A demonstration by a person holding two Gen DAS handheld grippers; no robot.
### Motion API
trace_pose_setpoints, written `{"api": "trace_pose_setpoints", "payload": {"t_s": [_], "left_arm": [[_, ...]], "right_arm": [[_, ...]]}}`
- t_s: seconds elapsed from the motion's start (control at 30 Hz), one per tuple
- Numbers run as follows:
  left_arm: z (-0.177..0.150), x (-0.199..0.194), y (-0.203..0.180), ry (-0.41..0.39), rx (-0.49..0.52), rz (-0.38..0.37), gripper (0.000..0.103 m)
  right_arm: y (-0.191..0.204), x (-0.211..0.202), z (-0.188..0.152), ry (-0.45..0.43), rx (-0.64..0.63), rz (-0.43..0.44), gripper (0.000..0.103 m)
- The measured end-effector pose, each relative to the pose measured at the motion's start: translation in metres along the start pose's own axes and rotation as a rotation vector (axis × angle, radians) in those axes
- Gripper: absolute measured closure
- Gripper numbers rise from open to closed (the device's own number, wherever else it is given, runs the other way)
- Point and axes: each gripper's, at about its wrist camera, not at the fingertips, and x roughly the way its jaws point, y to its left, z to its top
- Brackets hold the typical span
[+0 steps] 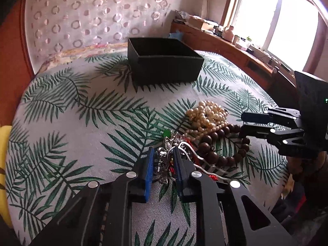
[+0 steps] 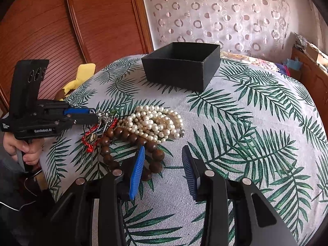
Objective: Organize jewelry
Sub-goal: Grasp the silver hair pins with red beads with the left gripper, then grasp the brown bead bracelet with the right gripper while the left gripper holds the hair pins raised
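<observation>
A pile of jewelry lies on the leaf-print cloth: a cream pearl necklace [image 1: 208, 115] [image 2: 155, 122], a brown wooden bead bracelet [image 1: 223, 143] [image 2: 131, 141], and a silver ornament with red cord [image 1: 166, 157] [image 2: 102, 121]. My left gripper [image 1: 163, 151] [image 2: 95, 115] is shut on the silver ornament. My right gripper [image 2: 163, 151] [image 1: 243, 124] is open, with its left finger over the wooden bracelet. An open black box [image 1: 164, 61] [image 2: 180, 65] stands empty at the far side of the cloth.
The cloth-covered round surface [image 1: 82, 123] drops off at its edges. A yellow soft item [image 2: 82, 75] lies at the left edge. A wooden sill with clutter [image 1: 225, 37] runs along the window at right. A patterned curtain [image 2: 225, 10] hangs behind.
</observation>
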Motion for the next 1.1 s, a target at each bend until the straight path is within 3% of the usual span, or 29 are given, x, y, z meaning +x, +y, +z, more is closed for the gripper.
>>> {"api": "trace_pose_setpoints", "payload": {"t_s": [0.53, 1.1], "left_arm": [[0.029, -0.036, -0.006, -0.138, 0.059, 0.098, 0.095], [0.057, -0.067, -0.008, -0.242, 0.125, 0.192, 0.095]], "right_arm": [[0.002, 0.001, 0.0, 0.0, -0.008, -0.003, 0.063], [0.007, 0.003, 0.003, 0.003, -0.036, -0.017, 0.063]]}}
